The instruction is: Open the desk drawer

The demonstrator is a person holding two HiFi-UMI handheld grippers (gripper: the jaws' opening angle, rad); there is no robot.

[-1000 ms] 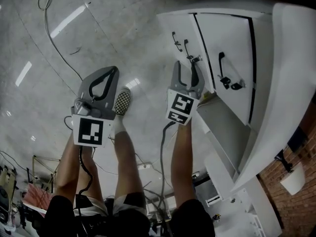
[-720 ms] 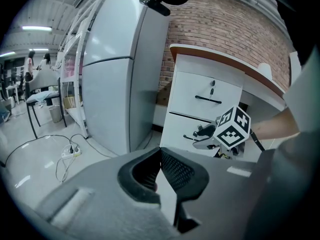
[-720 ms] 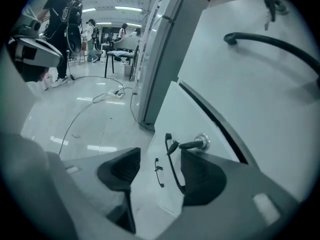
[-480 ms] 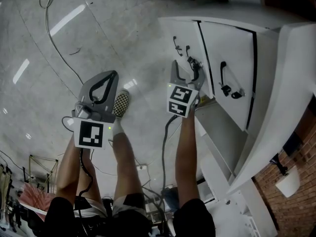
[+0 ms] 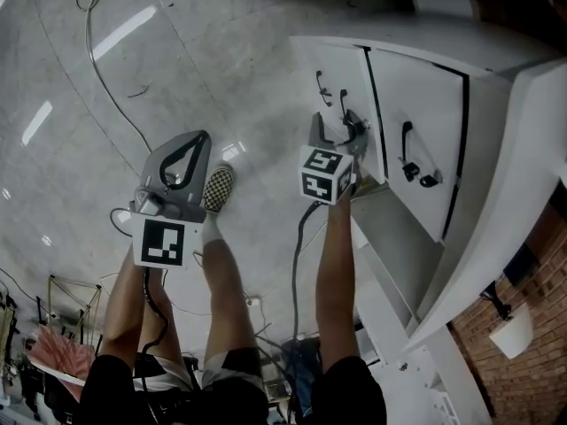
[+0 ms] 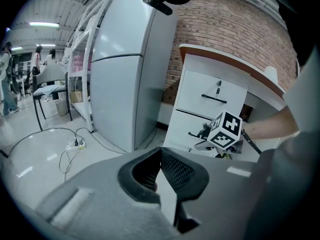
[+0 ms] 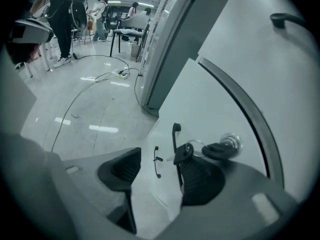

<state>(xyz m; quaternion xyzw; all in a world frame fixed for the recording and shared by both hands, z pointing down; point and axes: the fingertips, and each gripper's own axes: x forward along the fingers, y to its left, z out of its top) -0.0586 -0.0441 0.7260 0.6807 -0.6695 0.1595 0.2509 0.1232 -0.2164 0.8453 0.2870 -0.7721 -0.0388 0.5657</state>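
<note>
— How is the grey left gripper (image 6: 159, 156)?
— Jaws together, nothing in them, held over the floor (image 6: 45, 159).
— And the grey right gripper (image 7: 157, 165)?
— Wide but closing, astride the thin black bar handle (image 7: 175, 143), pads not pressing it.
— The drawer?
— The white desk drawer front (image 7: 210, 109) stands just beyond, with dark keys (image 7: 212, 150) hanging beside the handle.
</note>
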